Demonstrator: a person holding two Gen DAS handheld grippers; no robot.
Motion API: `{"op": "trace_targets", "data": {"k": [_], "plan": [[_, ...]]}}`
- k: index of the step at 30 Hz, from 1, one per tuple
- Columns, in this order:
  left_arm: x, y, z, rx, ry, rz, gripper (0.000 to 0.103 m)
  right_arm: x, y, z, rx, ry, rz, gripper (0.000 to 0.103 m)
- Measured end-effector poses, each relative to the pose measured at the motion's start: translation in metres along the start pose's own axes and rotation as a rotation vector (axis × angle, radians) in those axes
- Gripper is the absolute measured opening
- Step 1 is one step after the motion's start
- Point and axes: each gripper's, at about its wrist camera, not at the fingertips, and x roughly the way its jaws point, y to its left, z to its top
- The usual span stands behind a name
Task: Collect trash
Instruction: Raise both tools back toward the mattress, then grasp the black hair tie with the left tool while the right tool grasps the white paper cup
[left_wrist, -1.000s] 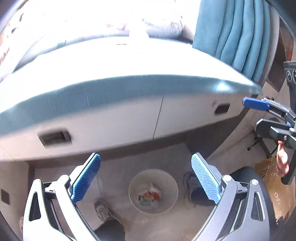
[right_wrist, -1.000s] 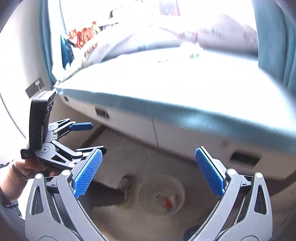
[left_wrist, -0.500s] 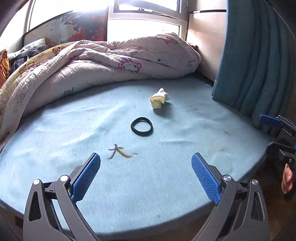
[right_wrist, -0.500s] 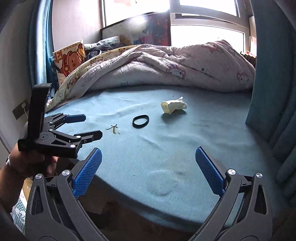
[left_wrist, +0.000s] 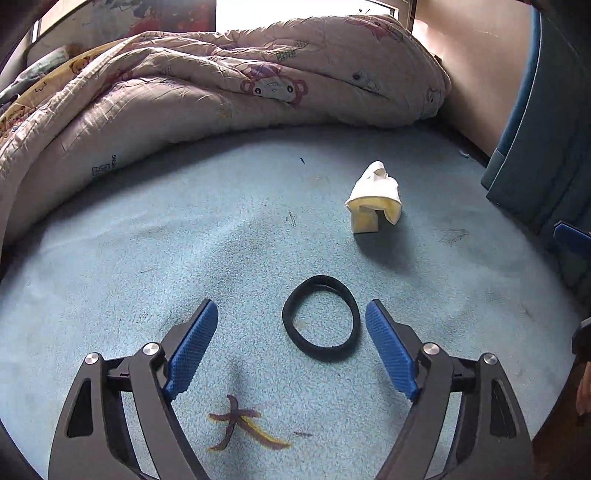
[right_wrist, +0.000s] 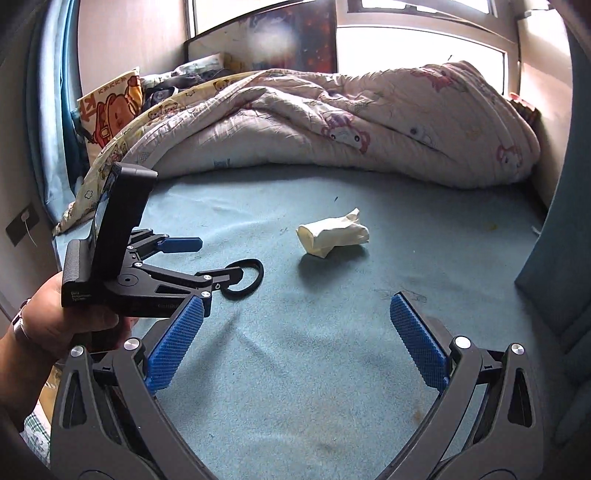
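While left claw (left_wrist: 291, 314) gapes, hairband (left_wrist: 320, 318) rests

Crumpled tissue (right_wrist: 334, 231) on bed (right_wrist: 332, 369), tongs (right_wrist: 295, 345) spread

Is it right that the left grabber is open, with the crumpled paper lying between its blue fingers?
Not quite. The left wrist view shows the left grabber open, but the black hair band lies between its blue fingers. The crumpled paper sits farther away.
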Motion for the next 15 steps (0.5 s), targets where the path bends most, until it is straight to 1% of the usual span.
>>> {"op": "trace_targets", "data": {"k": [2, 4, 6, 7, 8, 10, 11, 12, 13, 14, 15], "plan": [[0.008, 0.000, 0.004, 0.009, 0.013, 0.014, 0.073, 0.010, -0.002, 0.001, -0.004, 0.006, 0.007, 0.098], [0.014, -0.001, 0.004, 0.018, 0.025, 0.021, 0.066, 0.019, -0.004, 0.001, -0.004, 0.012, 0.012, 0.098], [0.022, -0.001, 0.002, 0.028, 0.048, 0.029, 0.054, 0.028, -0.006, 0.002, -0.003, 0.018, 0.016, 0.098], [0.022, -0.001, 0.002, 0.024, 0.049, 0.023, 0.053, 0.032, -0.007, 0.002, 0.000, 0.020, 0.017, 0.098], [0.022, -0.001, 0.002, 0.023, 0.050, 0.023, 0.048, 0.035, -0.008, 0.003, 0.003, 0.021, 0.019, 0.098], [0.022, -0.002, 0.002, 0.026, 0.048, 0.017, 0.045, 0.042, -0.009, 0.004, 0.009, 0.024, 0.024, 0.098], [0.021, -0.003, 0.001, 0.030, 0.047, 0.013, 0.040, 0.044, -0.010, 0.006, 0.011, 0.025, 0.026, 0.098], [0.020, -0.005, 0.001, 0.036, 0.045, 0.007, 0.029, 0.048, -0.010, 0.007, 0.011, 0.026, 0.027, 0.098], [0.019, -0.007, 0.000, 0.044, 0.043, -0.003, 0.022, 0.051, -0.011, 0.009, 0.012, 0.026, 0.023, 0.098], [0.019, -0.009, -0.001, 0.049, 0.042, -0.004, 0.007, 0.055, -0.012, 0.012, 0.014, 0.030, 0.017, 0.098], [0.018, -0.010, -0.002, 0.055, 0.042, 0.002, 0.004, 0.060, -0.014, 0.014, 0.020, 0.038, 0.014, 0.098]]}}
